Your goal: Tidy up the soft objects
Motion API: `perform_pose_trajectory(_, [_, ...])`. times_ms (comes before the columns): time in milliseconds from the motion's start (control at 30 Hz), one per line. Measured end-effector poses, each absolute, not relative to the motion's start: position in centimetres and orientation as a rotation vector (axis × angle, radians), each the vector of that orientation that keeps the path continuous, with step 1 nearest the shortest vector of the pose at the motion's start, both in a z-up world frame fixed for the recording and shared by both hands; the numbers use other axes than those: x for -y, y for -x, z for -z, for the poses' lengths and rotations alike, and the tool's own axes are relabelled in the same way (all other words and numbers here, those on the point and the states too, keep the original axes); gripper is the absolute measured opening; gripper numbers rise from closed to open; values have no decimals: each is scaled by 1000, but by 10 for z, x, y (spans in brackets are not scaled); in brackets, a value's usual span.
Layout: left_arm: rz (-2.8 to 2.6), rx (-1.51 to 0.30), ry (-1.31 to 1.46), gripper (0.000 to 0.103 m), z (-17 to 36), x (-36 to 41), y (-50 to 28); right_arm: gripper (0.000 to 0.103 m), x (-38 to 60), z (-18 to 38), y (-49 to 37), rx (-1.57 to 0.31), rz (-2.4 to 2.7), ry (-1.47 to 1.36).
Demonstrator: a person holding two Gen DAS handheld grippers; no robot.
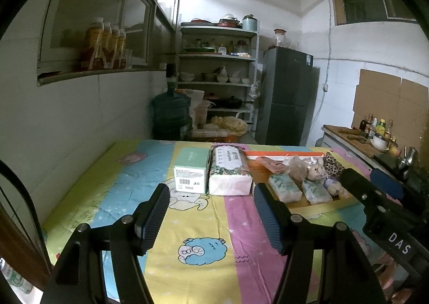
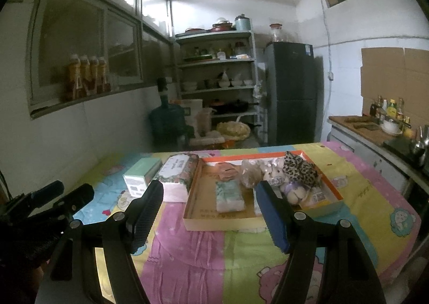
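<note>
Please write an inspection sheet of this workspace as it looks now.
Surface: striped cartoon-print cloth covering table.
Job's things: shallow orange-rimmed cardboard tray holding tissue packs, small plush toys, leopard-print fabric piece.
Clutter: mint-green box and floral tissue pack, side by side left of tray.
Grippers: left tool open, empty; right tool open, empty.
Cables: white wire on wall.
Surroundings: shelves, dark fridge, water jug.

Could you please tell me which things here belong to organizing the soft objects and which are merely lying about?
Job: cardboard tray; tissue packs; plush toy; leopard-print pouch; floral tissue pack; green box.

Lying about: water jug; shelf crockery; fridge; counter bottles.
</note>
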State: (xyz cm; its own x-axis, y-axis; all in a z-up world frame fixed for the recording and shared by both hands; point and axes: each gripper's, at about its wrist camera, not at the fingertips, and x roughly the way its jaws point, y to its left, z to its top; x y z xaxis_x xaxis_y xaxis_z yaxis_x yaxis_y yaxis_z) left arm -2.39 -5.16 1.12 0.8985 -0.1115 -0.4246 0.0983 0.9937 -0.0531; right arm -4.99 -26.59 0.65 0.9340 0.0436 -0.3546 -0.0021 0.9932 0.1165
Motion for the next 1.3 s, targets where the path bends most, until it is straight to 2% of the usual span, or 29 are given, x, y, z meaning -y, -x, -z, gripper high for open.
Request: perform_pose_trajectory(1300, [110,-437,23,65,-9,56,26,73,263,-7,53,-360,-26,-112])
